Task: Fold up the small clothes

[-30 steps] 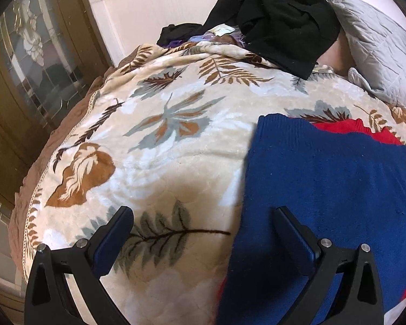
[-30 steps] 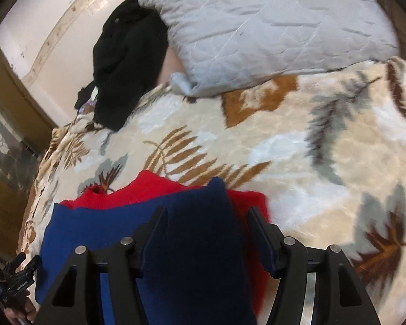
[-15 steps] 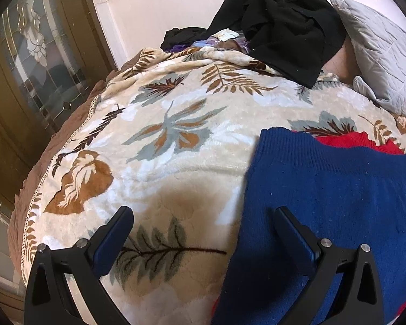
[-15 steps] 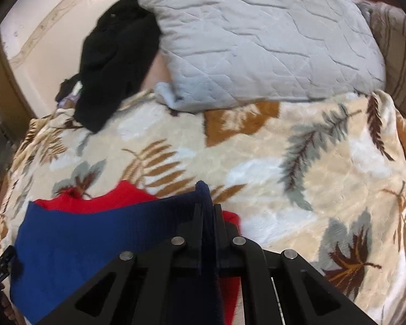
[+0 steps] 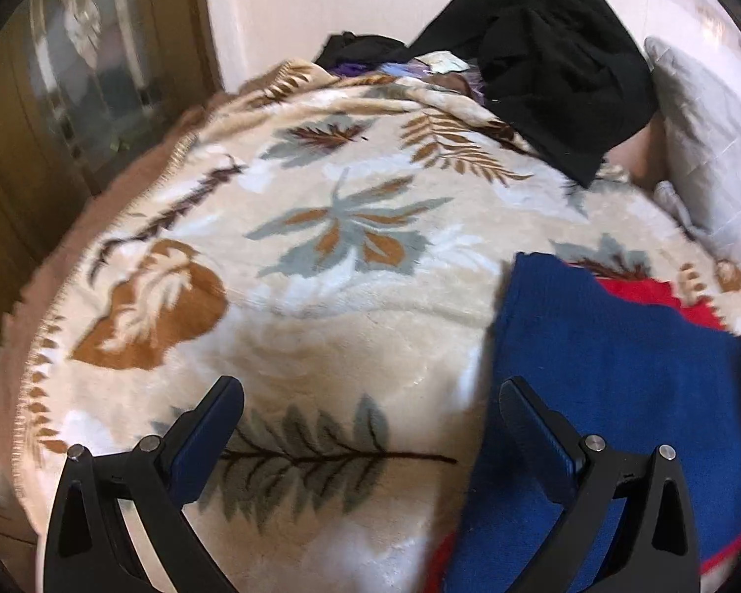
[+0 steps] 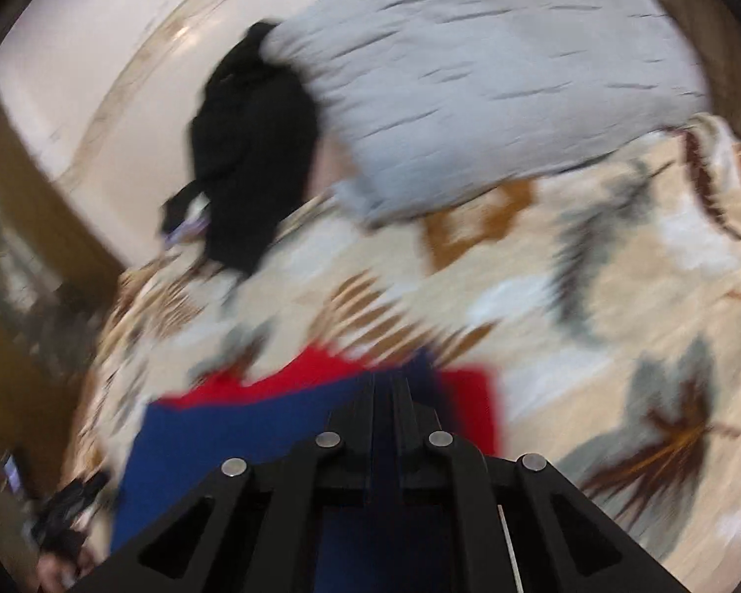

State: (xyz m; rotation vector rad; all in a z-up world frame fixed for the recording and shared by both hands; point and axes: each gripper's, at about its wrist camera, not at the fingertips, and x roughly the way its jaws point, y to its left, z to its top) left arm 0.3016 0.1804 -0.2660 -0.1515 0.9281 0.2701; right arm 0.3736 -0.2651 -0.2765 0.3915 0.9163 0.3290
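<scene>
Blue knit garment (image 5: 632, 395), on leaf blanket (image 5: 321, 296): soft, limp. Your right gripper (image 6: 384, 385) pinches its edge; left gripper (image 5: 370, 420) spread, empty; take the near corner.

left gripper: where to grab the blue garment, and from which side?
Take the blue garment by its free left edge, coming in from the bare blanket side. That edge lies flat beside the open left gripper; the right gripper already pinches the opposite end.

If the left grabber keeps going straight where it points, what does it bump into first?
Probably the leafy blanket. The left gripper is open and angled down at it, with the blue garment just beside one finger. Depth is unclear.
</scene>
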